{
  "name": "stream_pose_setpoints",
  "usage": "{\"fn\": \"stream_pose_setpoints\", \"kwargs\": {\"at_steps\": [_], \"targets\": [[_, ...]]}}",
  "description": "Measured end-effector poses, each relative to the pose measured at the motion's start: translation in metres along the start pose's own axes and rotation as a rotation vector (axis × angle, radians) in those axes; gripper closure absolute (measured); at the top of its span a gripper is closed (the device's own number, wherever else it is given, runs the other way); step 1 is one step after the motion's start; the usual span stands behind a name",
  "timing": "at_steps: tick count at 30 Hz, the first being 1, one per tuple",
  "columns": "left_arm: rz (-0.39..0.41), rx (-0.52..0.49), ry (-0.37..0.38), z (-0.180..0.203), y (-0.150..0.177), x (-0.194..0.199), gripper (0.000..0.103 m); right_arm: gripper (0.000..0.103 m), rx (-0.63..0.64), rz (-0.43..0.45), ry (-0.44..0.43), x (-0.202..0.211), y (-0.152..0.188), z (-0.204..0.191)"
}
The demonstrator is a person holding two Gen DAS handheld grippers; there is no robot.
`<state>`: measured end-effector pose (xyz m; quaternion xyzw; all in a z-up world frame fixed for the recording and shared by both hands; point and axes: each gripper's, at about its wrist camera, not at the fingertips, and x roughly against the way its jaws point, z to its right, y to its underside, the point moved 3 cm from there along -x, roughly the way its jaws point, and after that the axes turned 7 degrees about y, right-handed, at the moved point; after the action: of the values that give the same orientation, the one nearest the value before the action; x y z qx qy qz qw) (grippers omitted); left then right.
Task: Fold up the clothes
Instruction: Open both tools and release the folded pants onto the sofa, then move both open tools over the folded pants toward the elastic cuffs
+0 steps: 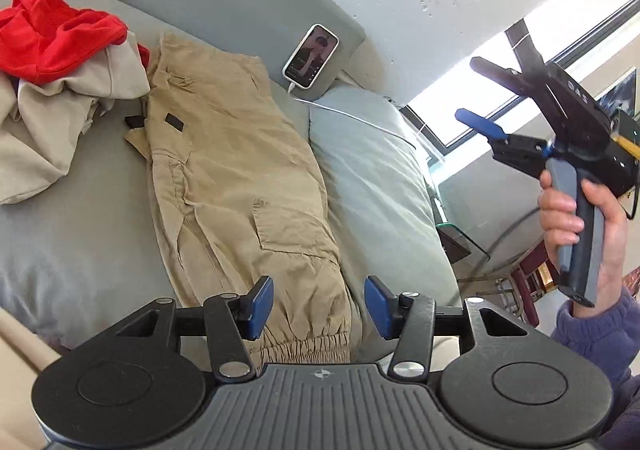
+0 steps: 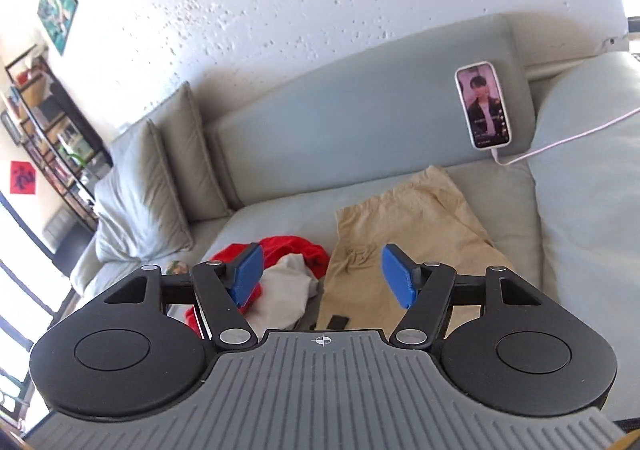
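The tan pants (image 1: 236,178) lie flat on the grey sofa (image 1: 80,242), folded longways so one leg seems to rest on the other; that step looks done; they look like they still need folding across to make them short. The left gripper (image 1: 318,306) hovers over the cuff with its fingers open and nothing in them; the right gripper (image 1: 484,102) is up in the air, open and empty too. A red top (image 1: 52,38) and a cream top (image 1: 60,122) sit in a messy pile beside the pants, not folded yet.
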<state>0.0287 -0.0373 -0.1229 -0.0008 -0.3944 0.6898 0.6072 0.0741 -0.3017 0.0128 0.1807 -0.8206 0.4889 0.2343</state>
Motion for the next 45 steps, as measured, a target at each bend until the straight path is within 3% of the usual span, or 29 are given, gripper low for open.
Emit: {"fn": "stream_pose_setpoints", "kwargs": {"at_steps": [2,4,6,8,10,12,13,16,20,25,27,30,33,37,39,45], "targets": [[0.018,-0.023,-0.097,0.000,0.005,-0.008,0.051,0.023,-0.007,0.019,0.006,0.034,0.013,0.015],[0.016,-0.044,-0.200,0.002,0.012,-0.016,0.054,0.022,-0.012,0.023,0.028,0.050,0.033,0.031],[0.005,-0.071,-0.288,0.004,0.019,-0.023,0.071,0.022,-0.012,0.014,0.094,0.051,0.056,0.048],[0.000,-0.098,-0.318,0.009,0.026,-0.028,0.085,0.028,0.020,-0.017,0.188,0.047,0.086,0.064],[0.006,-0.107,-0.327,0.016,0.029,-0.029,0.087,0.051,0.067,-0.066,0.245,0.040,0.116,0.076],[0.022,-0.113,-0.348,0.022,0.025,-0.031,0.087,0.091,0.086,-0.109,0.244,0.034,0.135,0.082],[0.024,-0.113,-0.363,0.025,0.022,-0.032,0.087,0.095,0.094,-0.126,0.239,0.031,0.142,0.084],[-0.005,-0.079,-0.392,0.040,0.007,-0.032,0.082,0.095,0.152,-0.120,0.226,0.034,0.143,0.072],[-0.011,-0.060,-0.334,0.058,-0.014,-0.029,0.070,0.091,0.199,-0.076,0.213,0.047,0.118,0.046],[0.003,-0.035,-0.260,0.065,-0.045,-0.036,0.069,0.091,0.234,-0.044,0.253,0.052,0.074,0.031],[0.035,-0.037,-0.228,0.062,-0.060,-0.046,0.064,0.081,0.251,0.002,0.288,0.055,0.053,0.032],[0.056,-0.049,-0.249,0.044,-0.073,-0.079,0.060,0.067,0.294,0.028,0.331,0.049,0.028,0.037],[0.014,-0.069,-0.358,0.012,-0.078,-0.124,0.070,0.066,0.320,-0.068,0.344,0.012,0.022,0.052],[-0.005,-0.129,-0.524,-0.036,-0.080,-0.164,0.089,0.066,0.237,-0.299,0.258,-0.070,0.038,0.083],[-0.031,-0.127,-0.588,-0.058,-0.077,-0.173,0.093,0.065,0.179,-0.393,0.230,-0.112,0.047,0.095],[-0.096,-0.124,-0.574,-0.086,-0.073,-0.180,0.095,0.066,0.116,-0.588,0.115,-0.233,0.073,0.097]]}}
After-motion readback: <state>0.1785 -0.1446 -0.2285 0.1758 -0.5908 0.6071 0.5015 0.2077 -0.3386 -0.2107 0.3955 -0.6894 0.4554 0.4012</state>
